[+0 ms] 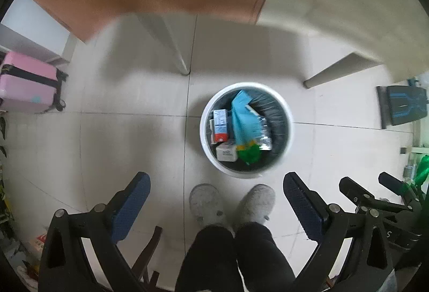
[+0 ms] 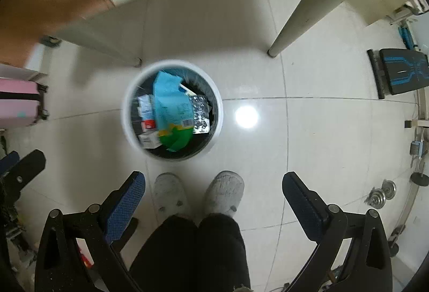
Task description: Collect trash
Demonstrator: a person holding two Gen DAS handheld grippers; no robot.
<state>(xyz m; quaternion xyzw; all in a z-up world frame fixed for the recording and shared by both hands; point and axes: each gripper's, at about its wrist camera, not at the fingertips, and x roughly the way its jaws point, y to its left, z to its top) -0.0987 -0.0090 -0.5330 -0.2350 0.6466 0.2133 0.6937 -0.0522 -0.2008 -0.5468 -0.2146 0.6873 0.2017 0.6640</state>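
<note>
Your left gripper (image 1: 216, 186) is spread wide with nothing between its pads, and your right gripper (image 2: 213, 184) likewise. Both point down at the floor, framing your grey slippers (image 1: 232, 205). Just above them, mid-frame, stands the white trash bin (image 1: 286, 136), holding a blue-and-green packet (image 1: 242, 126), small cartons (image 1: 220, 125) and crinkled clear plastic (image 1: 264, 131).

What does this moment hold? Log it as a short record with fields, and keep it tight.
bin: white trash bin with dark liner, standing on the tiled floor
contents: blue packet, green wrapper, small cartons
left tongs: open, empty, held above the floor
right tongs: open, empty
person: grey slippers just in front of the bin
nearby: pink suitcase, table leg
</note>
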